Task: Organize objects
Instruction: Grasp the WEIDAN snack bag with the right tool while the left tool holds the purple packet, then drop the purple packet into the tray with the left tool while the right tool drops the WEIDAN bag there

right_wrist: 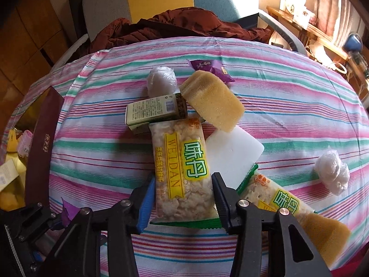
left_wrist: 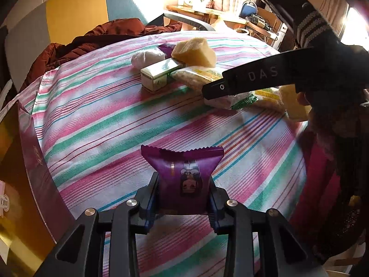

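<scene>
My left gripper [left_wrist: 183, 180] is shut on a purple snack packet [left_wrist: 182, 168], held just above the striped cloth [left_wrist: 103, 124]. In the right wrist view, my right gripper [right_wrist: 183, 177] is shut on a clear cracker packet [right_wrist: 180, 157] with a yellow and green label; its pads press the packet's two long sides. The packet lies in a pile, partly over a green-white box [right_wrist: 154, 110] and a white block [right_wrist: 233, 152]. A yellow sponge [right_wrist: 212, 101] leans on the box. A corner of the purple packet [right_wrist: 68, 210] shows at lower left.
A wrapped white ball [right_wrist: 161, 78] and a second purple packet [right_wrist: 209, 68] lie behind the pile. A second cracker packet [right_wrist: 283, 198], another sponge [right_wrist: 322, 237] and crumpled plastic [right_wrist: 332, 173] lie to the right. A dark red box [right_wrist: 43, 138] stands at the table's left edge.
</scene>
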`<state>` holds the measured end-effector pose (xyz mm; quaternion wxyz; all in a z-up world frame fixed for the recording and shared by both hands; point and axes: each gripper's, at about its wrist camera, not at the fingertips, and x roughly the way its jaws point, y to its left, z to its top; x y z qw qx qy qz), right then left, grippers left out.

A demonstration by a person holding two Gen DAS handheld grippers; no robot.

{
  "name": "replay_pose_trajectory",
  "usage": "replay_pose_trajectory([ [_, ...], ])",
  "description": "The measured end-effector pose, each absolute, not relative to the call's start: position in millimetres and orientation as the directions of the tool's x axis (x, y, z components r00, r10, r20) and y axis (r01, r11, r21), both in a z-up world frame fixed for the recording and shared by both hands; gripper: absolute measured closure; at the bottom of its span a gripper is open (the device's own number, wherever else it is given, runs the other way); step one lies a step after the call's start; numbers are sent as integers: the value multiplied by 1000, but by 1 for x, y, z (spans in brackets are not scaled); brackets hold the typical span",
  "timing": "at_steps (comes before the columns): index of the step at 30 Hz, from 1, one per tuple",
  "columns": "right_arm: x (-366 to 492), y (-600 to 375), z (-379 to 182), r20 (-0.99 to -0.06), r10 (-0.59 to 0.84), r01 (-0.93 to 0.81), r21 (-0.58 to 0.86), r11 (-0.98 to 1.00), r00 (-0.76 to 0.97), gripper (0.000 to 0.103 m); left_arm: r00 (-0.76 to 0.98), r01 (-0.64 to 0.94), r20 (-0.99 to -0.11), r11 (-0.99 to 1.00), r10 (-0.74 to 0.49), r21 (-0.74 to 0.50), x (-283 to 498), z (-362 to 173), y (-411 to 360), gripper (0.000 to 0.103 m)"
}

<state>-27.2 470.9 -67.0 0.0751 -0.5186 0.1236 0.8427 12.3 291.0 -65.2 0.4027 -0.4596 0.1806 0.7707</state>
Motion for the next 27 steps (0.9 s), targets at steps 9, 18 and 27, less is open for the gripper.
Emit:
replay_pose_trajectory([
  [9, -2, 458, -47, -851, -117, -258, 283, -924, -512, 57, -310, -773, -794, -625, 523, -110, 25, -20, 252, 67],
  [18, 13, 412, -23, -815, -142, -174, 285, -943, -562, 67, -378, -695, -759, -704, 529, -144, 7, -3, 204, 67],
  [27, 7, 417, -42, -873, 4, -259, 139, -956, -487, 5, -425, -608, -742, -771, 519, -191, -6, 0, 154, 67],
])
